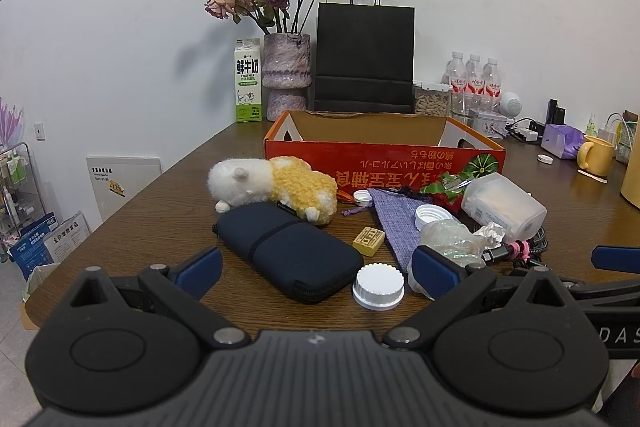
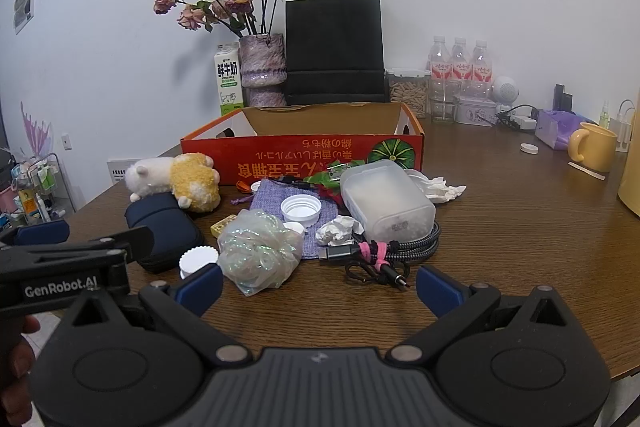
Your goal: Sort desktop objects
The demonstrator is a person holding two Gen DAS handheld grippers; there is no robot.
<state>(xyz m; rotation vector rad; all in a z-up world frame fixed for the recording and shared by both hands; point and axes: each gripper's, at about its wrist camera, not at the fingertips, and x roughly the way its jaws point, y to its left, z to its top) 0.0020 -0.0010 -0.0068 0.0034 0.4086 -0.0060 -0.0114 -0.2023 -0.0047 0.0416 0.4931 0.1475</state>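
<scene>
A pile of small objects lies on the brown table in front of an open orange cardboard box (image 1: pixel 360 159) (image 2: pixel 280 155). In it are a white and yellow plush toy (image 1: pixel 276 187) (image 2: pixel 176 181), a dark blue pouch (image 1: pixel 288 251) (image 2: pixel 160 227), a white cap (image 1: pixel 378 286), a yellow eraser (image 1: pixel 368 241), a purple cloth (image 1: pixel 396 223), an iridescent bag (image 2: pixel 256 251), a frosted plastic container (image 2: pixel 384 203) and a bundled cable (image 2: pixel 392 251). My left gripper (image 1: pixel 316 267) is open and empty just before the pouch. My right gripper (image 2: pixel 320 285) is open and empty before the bag and cable.
At the back stand a milk carton (image 1: pixel 248 83), a vase of dried roses (image 1: pixel 286 75), a black paper bag (image 1: pixel 364 59) and water bottles (image 1: pixel 474 75). A yellow mug (image 2: pixel 592 147) and purple tissue pack (image 2: pixel 556 129) are at the right. The table edge runs along the left.
</scene>
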